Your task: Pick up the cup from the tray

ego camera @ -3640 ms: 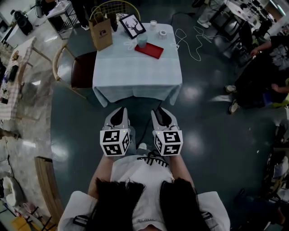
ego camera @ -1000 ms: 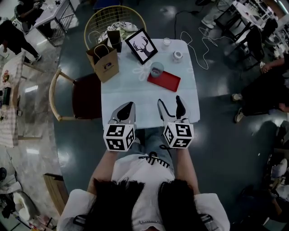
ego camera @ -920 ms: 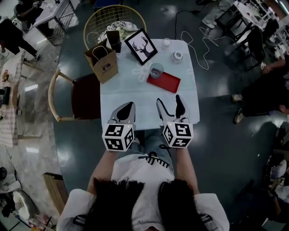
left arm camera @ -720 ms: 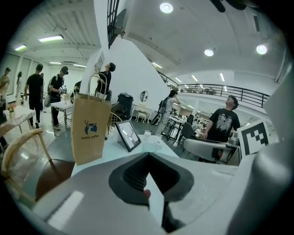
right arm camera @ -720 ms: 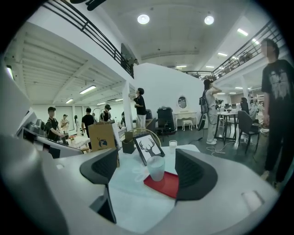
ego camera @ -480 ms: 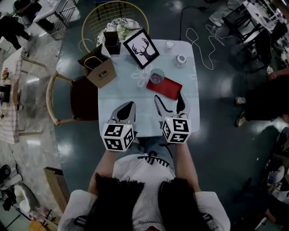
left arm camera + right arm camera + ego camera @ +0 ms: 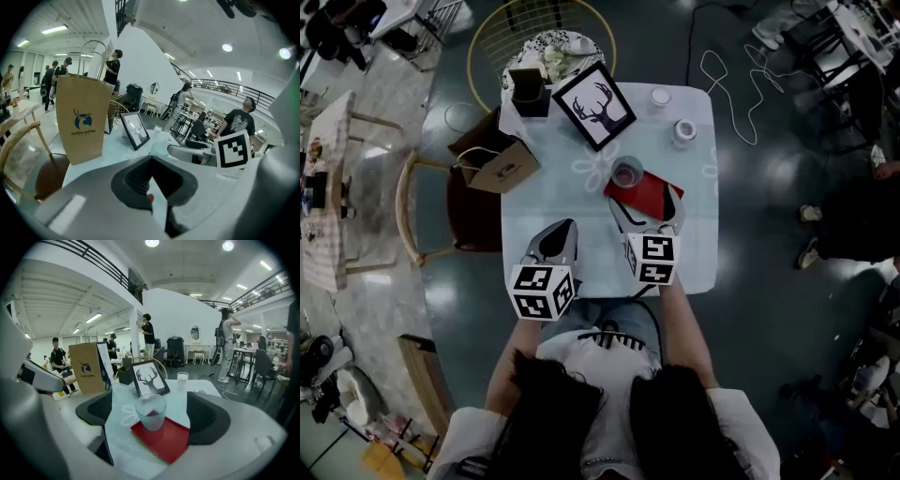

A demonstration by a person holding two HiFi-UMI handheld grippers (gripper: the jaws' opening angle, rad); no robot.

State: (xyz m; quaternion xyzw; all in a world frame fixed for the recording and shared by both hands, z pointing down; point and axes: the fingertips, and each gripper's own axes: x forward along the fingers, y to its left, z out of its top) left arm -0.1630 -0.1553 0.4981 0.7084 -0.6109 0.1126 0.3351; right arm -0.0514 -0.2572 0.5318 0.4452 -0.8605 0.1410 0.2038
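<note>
A: Where is the cup right now?

B: The frosted, translucent glass cup (image 7: 151, 411) stands upright on the flat red square tray (image 7: 164, 439), towards its far left corner. The tray lies on the pale cloth-covered tabletop (image 7: 581, 234). There's something dark red at the bottom of the cup; I can't tell what.

A: And the right hand-held gripper (image 7: 645, 211)?

B: Its jaws are spread wide with nothing between them. Its own view has the cup centred in the gap but farther out, apart from both jaws. I'd say it is held that way so the jaws can pass on either side of the glass.

A: So no grasp yet?

B: Not yet, judging from this. The approach looks lined up; it needs to go forward, then pinch around the cup's wall.

A: The left hand-held gripper (image 7: 558, 232)?

B: Pressed together on nothing, held low over the near part of the tabletop, well apart from the tray. It seems parked out of the way.

A: Any risk?

B: The wall looks smooth, and the cup sits near the tray's edge, so a nudge might slide it off.
</note>
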